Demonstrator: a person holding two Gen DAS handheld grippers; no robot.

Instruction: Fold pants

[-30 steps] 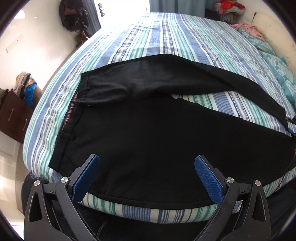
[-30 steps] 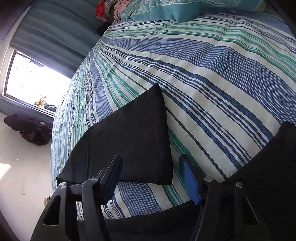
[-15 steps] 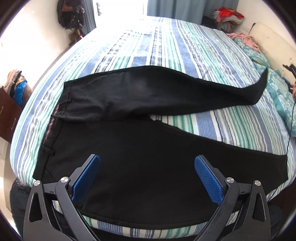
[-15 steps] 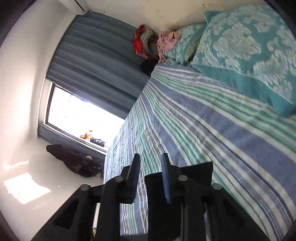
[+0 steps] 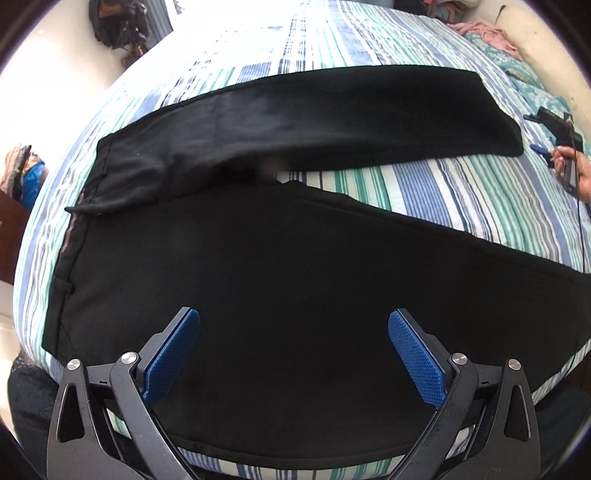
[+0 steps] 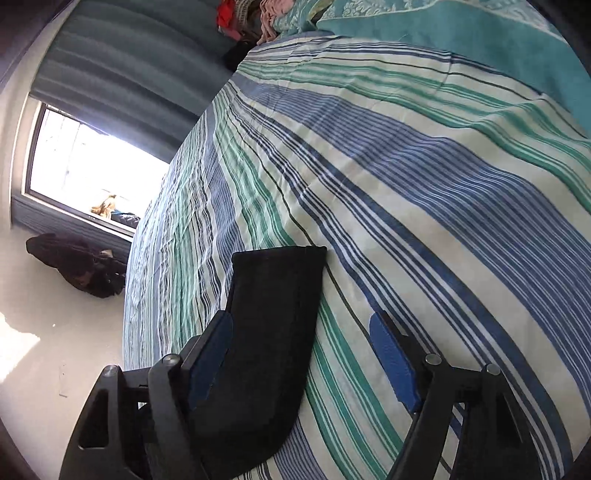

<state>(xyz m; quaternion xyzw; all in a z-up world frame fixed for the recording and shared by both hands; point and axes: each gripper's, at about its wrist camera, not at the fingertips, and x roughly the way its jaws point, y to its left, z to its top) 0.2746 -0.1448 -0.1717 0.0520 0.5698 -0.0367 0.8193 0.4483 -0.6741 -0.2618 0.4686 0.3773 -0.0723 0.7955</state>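
Black pants (image 5: 295, 280) lie spread on the striped bed (image 5: 461, 192), waistband at the left, the two legs running right. My left gripper (image 5: 293, 314) hovers open over the near leg's thigh, with nothing between its blue pads. The far leg (image 5: 332, 114) lies flat and straight. Its cuff (image 6: 280, 280) rests on the bed between the opening jaws of my right gripper (image 6: 301, 317); the pads are not pressing on it. In the left wrist view the right gripper (image 5: 535, 133) shows at the right edge, held by a hand (image 5: 581, 173).
Teal patterned pillows (image 6: 461, 26) and a heap of clothes (image 6: 251, 18) lie at the head of the bed. A window (image 6: 92, 173) with curtains is beyond the far side. A dark bag (image 6: 77, 266) sits on the floor. The bed's near edge (image 5: 295, 469) is just below my left gripper.
The far leg's cuff, lifted half a second ago, now lies flat on the bed. The right jaws, then narrow around it, have spread wide. The left gripper has come closer over the near leg.
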